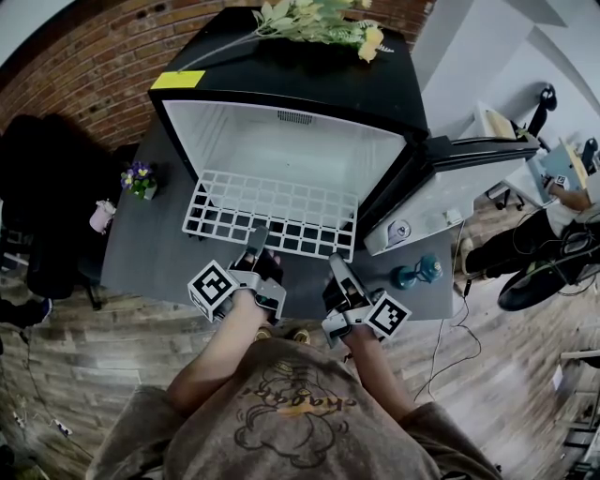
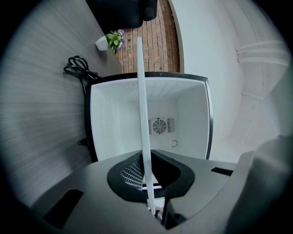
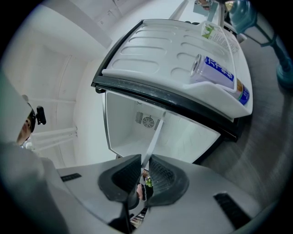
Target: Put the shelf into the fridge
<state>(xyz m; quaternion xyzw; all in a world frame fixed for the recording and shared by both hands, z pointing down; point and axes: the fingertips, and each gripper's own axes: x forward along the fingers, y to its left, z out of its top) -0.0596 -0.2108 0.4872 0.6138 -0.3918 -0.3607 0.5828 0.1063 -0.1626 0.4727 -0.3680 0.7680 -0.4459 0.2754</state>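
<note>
A white wire shelf [image 1: 272, 214] is held level in front of the open black fridge [image 1: 281, 101], its far edge at the mouth of the white cavity. My left gripper [image 1: 255, 240] is shut on the shelf's near edge left of centre. My right gripper [image 1: 336, 264] is shut on the same edge further right. In the left gripper view the shelf [image 2: 142, 114] shows edge-on as a thin white bar running from the left gripper [image 2: 147, 176] toward the fridge's inside [image 2: 114, 128]. The right gripper view shows the shelf [image 3: 153, 137] clamped in the right gripper [image 3: 144, 169].
The fridge door [image 3: 174, 59] stands open to the right with a can [image 3: 215, 73] in its rack. Flowers [image 1: 319, 21] and a yellow note [image 1: 178, 80] lie on the fridge top. A small potted plant [image 1: 141, 178] stands left, a teal dumbbell [image 1: 415, 274] right.
</note>
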